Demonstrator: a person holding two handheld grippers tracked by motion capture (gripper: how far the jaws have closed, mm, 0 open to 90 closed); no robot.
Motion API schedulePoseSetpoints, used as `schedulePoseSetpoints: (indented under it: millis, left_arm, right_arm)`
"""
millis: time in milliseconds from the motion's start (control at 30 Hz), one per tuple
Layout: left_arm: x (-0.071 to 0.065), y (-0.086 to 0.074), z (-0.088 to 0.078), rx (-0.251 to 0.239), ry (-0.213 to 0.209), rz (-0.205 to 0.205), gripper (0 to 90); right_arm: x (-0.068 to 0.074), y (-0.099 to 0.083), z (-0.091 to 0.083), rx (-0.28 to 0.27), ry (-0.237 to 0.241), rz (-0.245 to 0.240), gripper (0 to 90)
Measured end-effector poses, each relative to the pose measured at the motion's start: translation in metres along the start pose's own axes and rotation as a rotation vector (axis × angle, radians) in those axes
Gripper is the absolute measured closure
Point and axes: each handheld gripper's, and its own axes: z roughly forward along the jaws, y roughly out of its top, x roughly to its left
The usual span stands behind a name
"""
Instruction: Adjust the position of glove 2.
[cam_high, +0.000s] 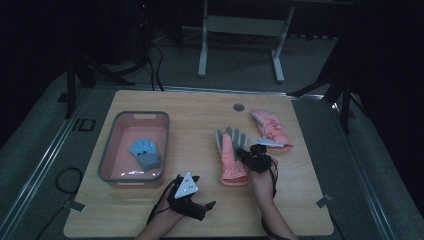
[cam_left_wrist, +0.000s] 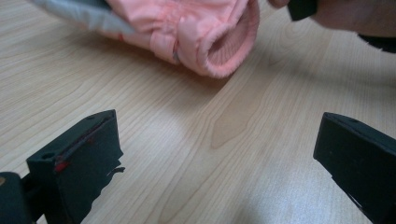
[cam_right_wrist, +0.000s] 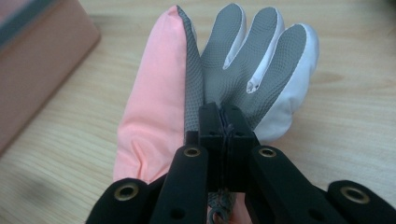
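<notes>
Glove (cam_right_wrist: 187, 102) (pink shell), textured grey palm

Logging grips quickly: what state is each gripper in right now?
Left gripper: open, jaws wide apart over bare table, holding nothing.
Right gripper: shut on the pink glove, jaws pinching its grey palm fabric.

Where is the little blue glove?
In the high view, the blue glove lies inside the pink basket on the table's left side, left of both pink gloves.

Dim lab: lone wooden table (cam_high: 150, 220) (black-curtained surroundings), floor cables (cam_high: 155, 65).
</notes>
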Motion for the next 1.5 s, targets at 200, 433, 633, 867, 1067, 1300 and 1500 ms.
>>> schedulePoseSetpoints:
  millis: [200, 433, 633, 867, 1067, 1300, 1500]
  left_arm:
    - [-0.001, -0.001, 0.0, 0.001, -0.002, 0.0, 1.0]
    - [0.0, -0.002, 0.001, 0.012, 0.0, -0.004, 1.0]
    - [0.0, -0.003, 0.002, 0.014, 0.0, 0.002, 0.9]
    - [0.0, -0.004, 0.003, 0.018, -0.001, 0.012, 1.0]
    - [0.0, -0.004, 0.003, 0.028, 0.005, 0.014, 1.0]
    - [-0.001, -0.004, 0.004, 0.042, 0.009, 0.026, 1.0]
    - [-0.002, -0.004, 0.005, 0.047, 0.023, 0.029, 1.0]
  right_arm:
    - [-0.006, -0.015, 0.013, 0.031, -0.008, 0.017, 87.6]
    - [-0.005, -0.017, 0.014, 0.026, -0.026, -0.008, 86.6]
    - [-0.006, -0.014, 0.007, 0.011, -0.022, -0.02, 78.7]
    - [-0.013, 0.005, -0.024, -0.045, -0.047, -0.132, 66.2]
    - [-0.04, 0.024, -0.048, -0.073, -0.022, -0.175, 64.5]
    - [-0.092, 0.038, -0.064, -0.074, -0.068, -0.167, 64.0]
    - [-0.121, 0.051, -0.063, -0.086, -0.056, -0.12, 64.0]
